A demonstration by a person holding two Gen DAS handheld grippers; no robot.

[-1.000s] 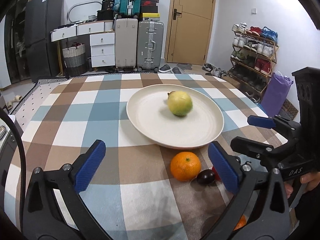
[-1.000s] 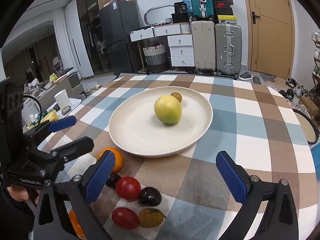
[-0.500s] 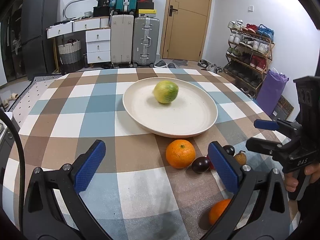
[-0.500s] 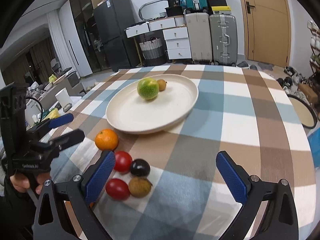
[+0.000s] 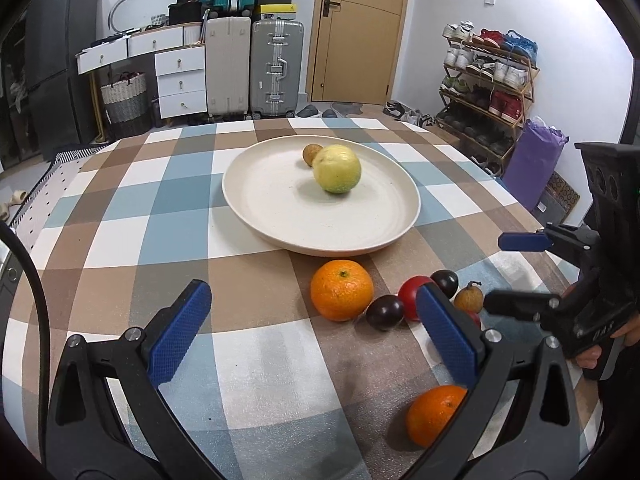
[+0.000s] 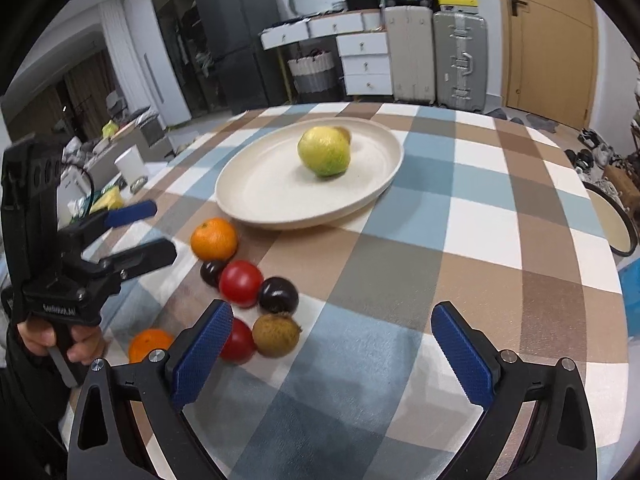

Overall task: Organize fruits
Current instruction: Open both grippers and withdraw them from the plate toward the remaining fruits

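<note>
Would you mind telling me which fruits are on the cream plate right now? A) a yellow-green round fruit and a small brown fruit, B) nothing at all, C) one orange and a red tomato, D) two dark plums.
A: the plate holds only the yellow-green fruit and, just behind it, the small brown fruit.

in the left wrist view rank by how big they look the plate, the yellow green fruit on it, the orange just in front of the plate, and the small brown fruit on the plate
1. plate
2. and 3. orange and yellow-green fruit: these look alike, and the orange sits nearer the camera, so no ranking
4. small brown fruit, partly hidden behind the yellow-green fruit
</note>
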